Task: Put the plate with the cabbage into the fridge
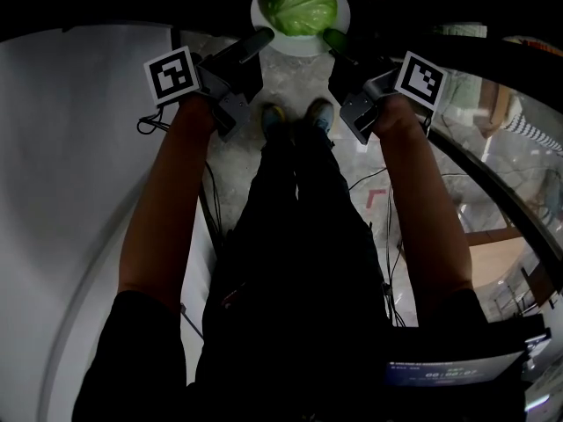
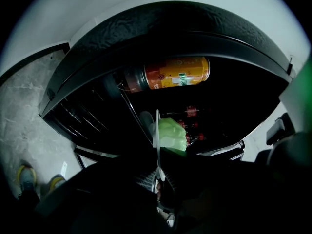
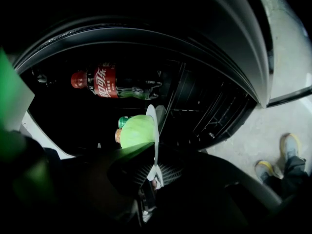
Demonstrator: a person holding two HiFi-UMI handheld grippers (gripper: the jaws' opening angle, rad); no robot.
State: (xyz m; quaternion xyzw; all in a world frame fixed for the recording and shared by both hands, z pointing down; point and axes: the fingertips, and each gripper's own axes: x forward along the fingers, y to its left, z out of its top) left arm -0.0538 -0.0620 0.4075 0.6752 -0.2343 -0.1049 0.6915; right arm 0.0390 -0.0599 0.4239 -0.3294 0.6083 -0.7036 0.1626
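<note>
Left gripper [image 1: 261, 39] and right gripper [image 1: 337, 40] fingers clamped on opposite rims of round white plate [image 1: 299, 49] with green cabbage [image 1: 302, 7], held level; dark open fridge [image 2: 170, 33] straight ahead.

Right gripper [image 3: 154, 165] pinches plate [image 3: 155, 128] holding cabbage [image 3: 135, 130].

Dim, underexposed frames; fisheye bending at edges, black corners; only the cabbage [image 1: 302, 7] brightly lit
</note>
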